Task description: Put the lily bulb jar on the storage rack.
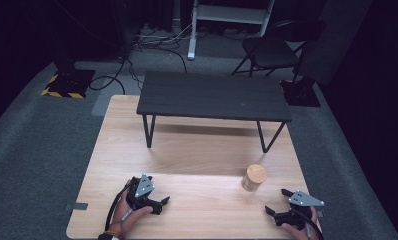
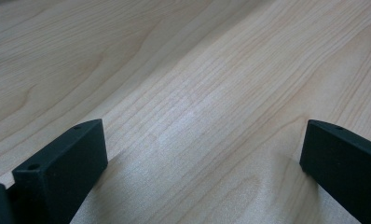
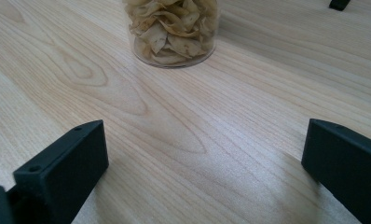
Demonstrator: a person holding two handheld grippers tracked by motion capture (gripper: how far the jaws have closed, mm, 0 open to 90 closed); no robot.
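Resting on light wooden tabletop (image 1: pixel 197 155): both hand-held grippers, near edge. Left gripper (image 1: pixel 159 202) at near left, jaws spread wide, nothing between them; bare wood grain ahead in left gripper view. Right gripper (image 1: pixel 277 202) at near right, jaws spread wide, empty. Clear cylindrical jar with round wooden lid (image 1: pixel 253 178), filled with pale dried flakes, stands upright just beyond right gripper, apart from it. Small black metal-legged bench (image 1: pixel 214 97) stands on far half of tabletop.
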